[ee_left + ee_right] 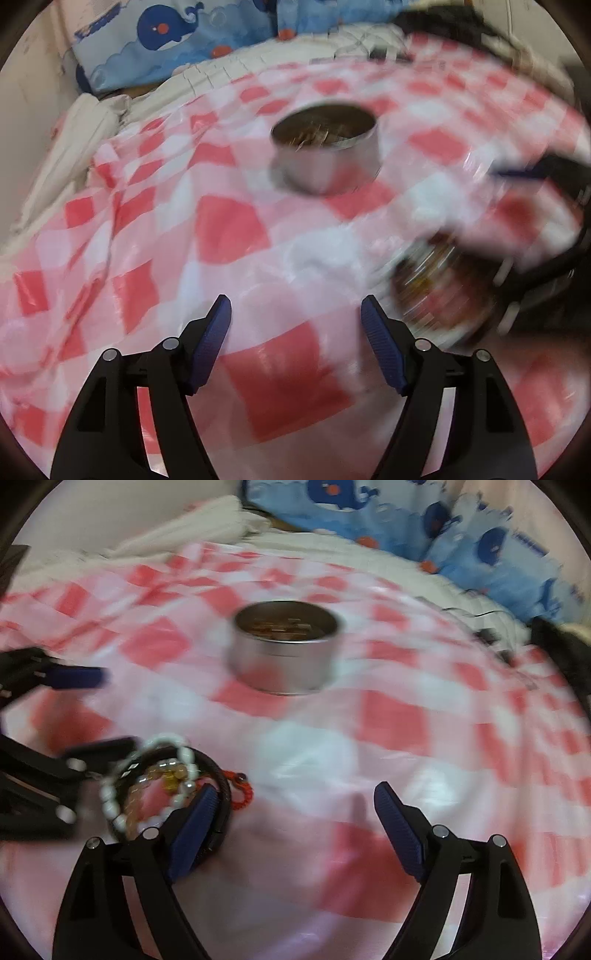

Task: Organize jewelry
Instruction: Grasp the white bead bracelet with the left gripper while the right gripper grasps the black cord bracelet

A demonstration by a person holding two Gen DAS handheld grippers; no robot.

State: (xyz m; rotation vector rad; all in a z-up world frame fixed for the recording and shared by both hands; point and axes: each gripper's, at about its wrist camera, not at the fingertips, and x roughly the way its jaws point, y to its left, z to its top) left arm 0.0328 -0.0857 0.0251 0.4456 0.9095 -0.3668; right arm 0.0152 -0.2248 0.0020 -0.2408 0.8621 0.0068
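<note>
Both the left gripper (295, 317) and right gripper (295, 805) gape empty; right should recentre over the bracelets (162, 786) before closing, then carry to tin (284, 646).

Both views are smeared by motion blur. In the left wrist view the bracelets (439, 284) are a streaked blob, beads impossible to count, and the right tongs (546, 236) run off the frame's edge. The contents of the tin (286, 646) are too blurred to name, perhaps more jewelry. The right tongs' near finger (192, 830) hides part of the bracelets (162, 786).
</note>
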